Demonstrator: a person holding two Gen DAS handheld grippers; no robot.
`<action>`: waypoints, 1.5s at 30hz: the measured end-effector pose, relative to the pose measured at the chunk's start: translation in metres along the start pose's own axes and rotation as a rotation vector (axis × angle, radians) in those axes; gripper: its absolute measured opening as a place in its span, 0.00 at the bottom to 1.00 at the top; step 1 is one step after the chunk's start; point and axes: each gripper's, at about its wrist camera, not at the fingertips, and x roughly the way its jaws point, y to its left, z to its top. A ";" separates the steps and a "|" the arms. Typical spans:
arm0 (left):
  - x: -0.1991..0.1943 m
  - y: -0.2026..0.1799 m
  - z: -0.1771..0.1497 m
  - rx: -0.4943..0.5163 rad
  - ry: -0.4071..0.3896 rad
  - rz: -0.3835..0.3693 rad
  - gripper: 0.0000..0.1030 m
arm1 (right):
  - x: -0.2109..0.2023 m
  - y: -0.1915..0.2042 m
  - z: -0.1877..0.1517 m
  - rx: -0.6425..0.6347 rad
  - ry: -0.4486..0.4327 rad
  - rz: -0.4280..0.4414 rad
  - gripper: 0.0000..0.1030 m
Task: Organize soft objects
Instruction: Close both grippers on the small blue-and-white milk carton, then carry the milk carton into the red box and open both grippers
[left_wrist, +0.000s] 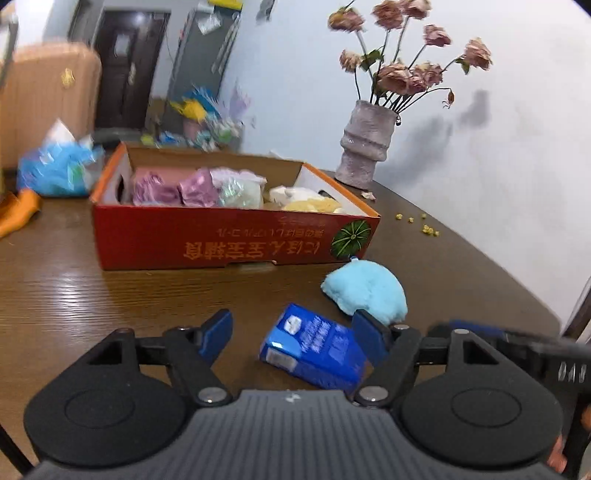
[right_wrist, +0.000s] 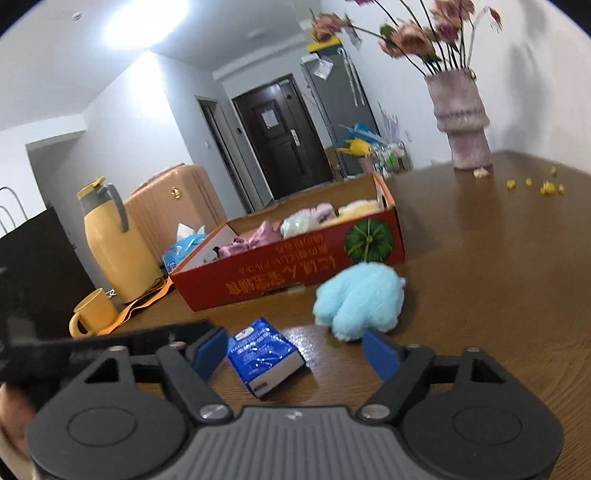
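Note:
A light blue plush toy (left_wrist: 365, 290) lies on the brown table in front of a red cardboard box (left_wrist: 229, 240); it also shows in the right wrist view (right_wrist: 360, 299). The box (right_wrist: 295, 269) holds several pink, green and yellow soft items. A blue tissue pack (left_wrist: 316, 349) lies between my left gripper's fingers; it shows in the right wrist view (right_wrist: 264, 356) too. My left gripper (left_wrist: 293, 334) is open around the pack. My right gripper (right_wrist: 295, 352) is open and empty, just short of the plush.
A pale vase of dried roses (left_wrist: 365, 144) stands at the back right near the wall. Yellow crumbs (left_wrist: 424, 225) lie near the table edge. A yellow thermos (right_wrist: 110, 243), yellow mug (right_wrist: 90, 314) and tissue bag (right_wrist: 184, 245) stand left of the box.

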 end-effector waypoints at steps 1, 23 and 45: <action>0.009 0.006 0.003 -0.029 0.029 -0.009 0.56 | 0.003 -0.001 -0.001 0.006 0.006 -0.006 0.67; -0.072 -0.002 -0.070 -0.226 0.140 -0.034 0.28 | -0.013 0.026 -0.041 0.045 0.214 0.125 0.20; -0.031 0.003 -0.009 -0.185 0.062 -0.076 0.28 | 0.023 0.010 -0.002 0.112 0.143 0.168 0.21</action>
